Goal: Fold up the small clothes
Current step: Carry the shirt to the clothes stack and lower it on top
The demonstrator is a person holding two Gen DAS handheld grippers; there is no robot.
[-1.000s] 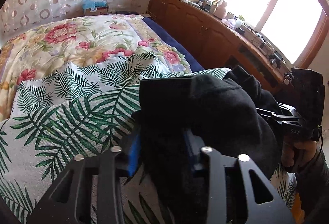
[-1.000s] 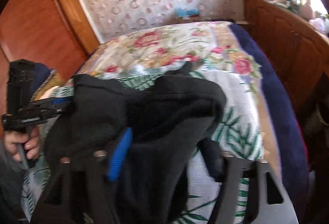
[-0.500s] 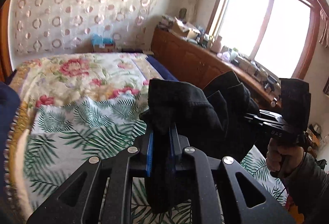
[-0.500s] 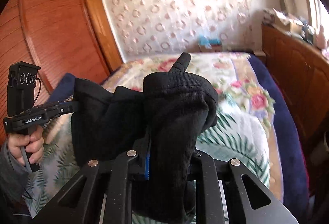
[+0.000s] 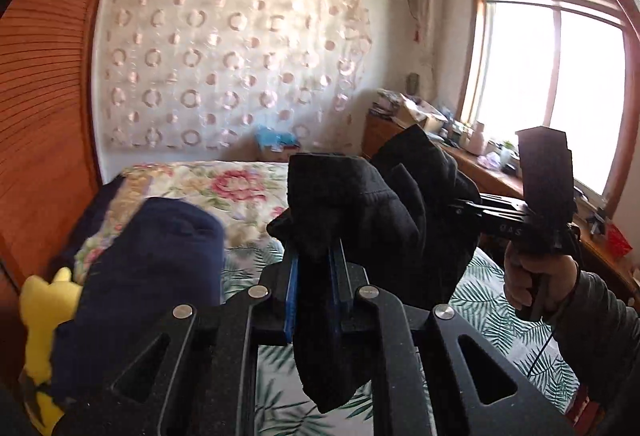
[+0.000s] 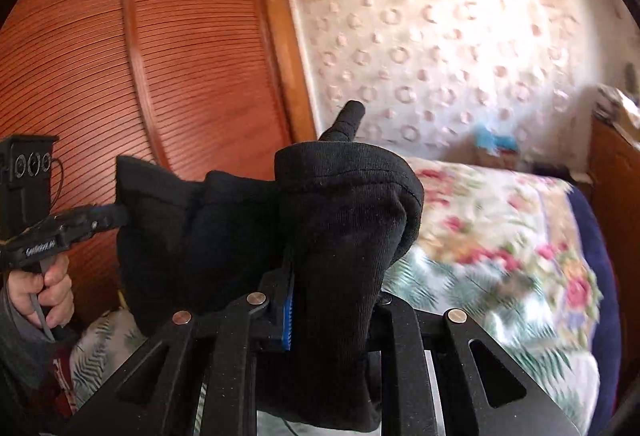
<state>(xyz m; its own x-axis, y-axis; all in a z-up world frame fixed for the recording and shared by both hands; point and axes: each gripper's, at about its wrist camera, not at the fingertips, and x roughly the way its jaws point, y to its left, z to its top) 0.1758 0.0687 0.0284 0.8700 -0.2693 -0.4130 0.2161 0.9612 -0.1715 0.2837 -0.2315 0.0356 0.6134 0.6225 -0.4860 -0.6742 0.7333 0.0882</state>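
Hanging in the air over the bed (image 5: 248,187), a black cloth (image 5: 360,203) stretches between two grippers. The left gripper (image 5: 314,276) pinches one end tight. The right gripper (image 6: 320,300) pinches the other end tight.

Right gripper (image 5: 464,205): white letters "OAS" on body side, partly cut off. Left gripper (image 6: 116,213): white lettering on body, blurred, unreadable.

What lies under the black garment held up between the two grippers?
Under the black garment, the palm-leaf sheet on the bed shows, with no contact between them. Its hanging folds hide the sheet directly below.
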